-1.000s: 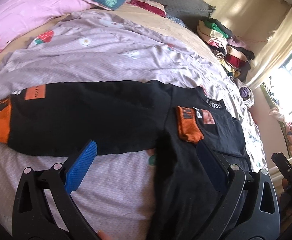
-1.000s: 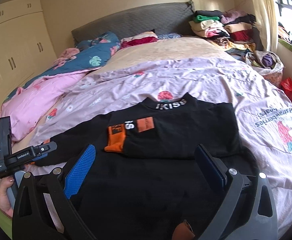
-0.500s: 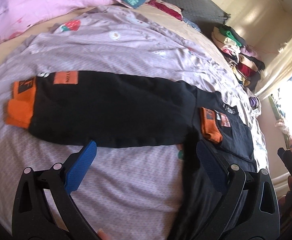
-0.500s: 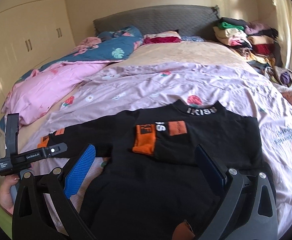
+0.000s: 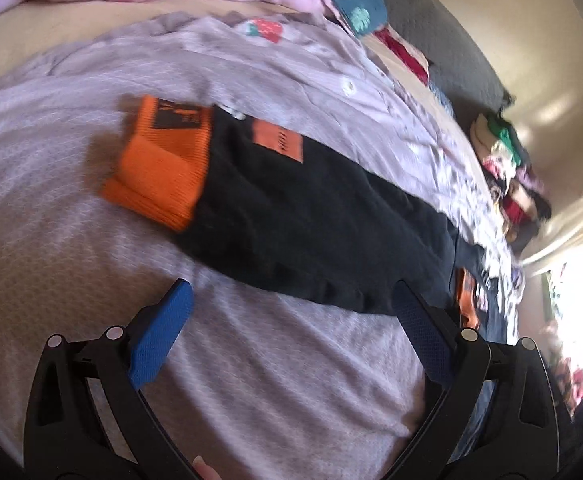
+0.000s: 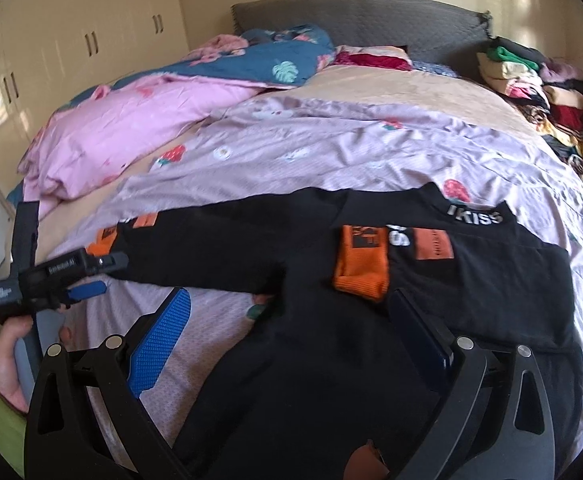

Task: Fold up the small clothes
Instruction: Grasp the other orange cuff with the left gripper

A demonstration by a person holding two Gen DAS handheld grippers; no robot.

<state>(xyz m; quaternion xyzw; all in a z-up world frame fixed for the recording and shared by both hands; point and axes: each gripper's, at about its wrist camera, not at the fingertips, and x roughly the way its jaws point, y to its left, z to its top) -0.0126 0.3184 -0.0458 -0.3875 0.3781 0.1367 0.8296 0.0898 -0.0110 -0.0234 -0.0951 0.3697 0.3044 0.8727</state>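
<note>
A small black sweatshirt (image 6: pixel 331 344) with orange cuffs and an "IKISS" collar lies flat on the lilac sheet (image 6: pixel 331 152). One sleeve is folded across the chest, its orange cuff (image 6: pixel 361 266) near the collar. The other sleeve (image 5: pixel 311 216) stretches out to the left, ending in an orange cuff (image 5: pixel 159 172). My left gripper (image 5: pixel 291 300) is open and empty, just short of the near edge of that outstretched sleeve; it also shows in the right wrist view (image 6: pixel 87 276). My right gripper (image 6: pixel 291 312) is open and empty above the sweatshirt's body.
A pink duvet (image 6: pixel 131 120) and a blue patterned pillow (image 6: pixel 275 60) lie at the bed's far left. A stack of folded clothes (image 6: pixel 531 80) sits at the far right by the grey headboard (image 6: pixel 355 16). White wardrobes (image 6: pixel 71 52) stand to the left.
My left gripper has swung left along the outstretched sleeve toward its orange cuff. My right gripper's view has panned left over the sweatshirt. Both stayed open.
</note>
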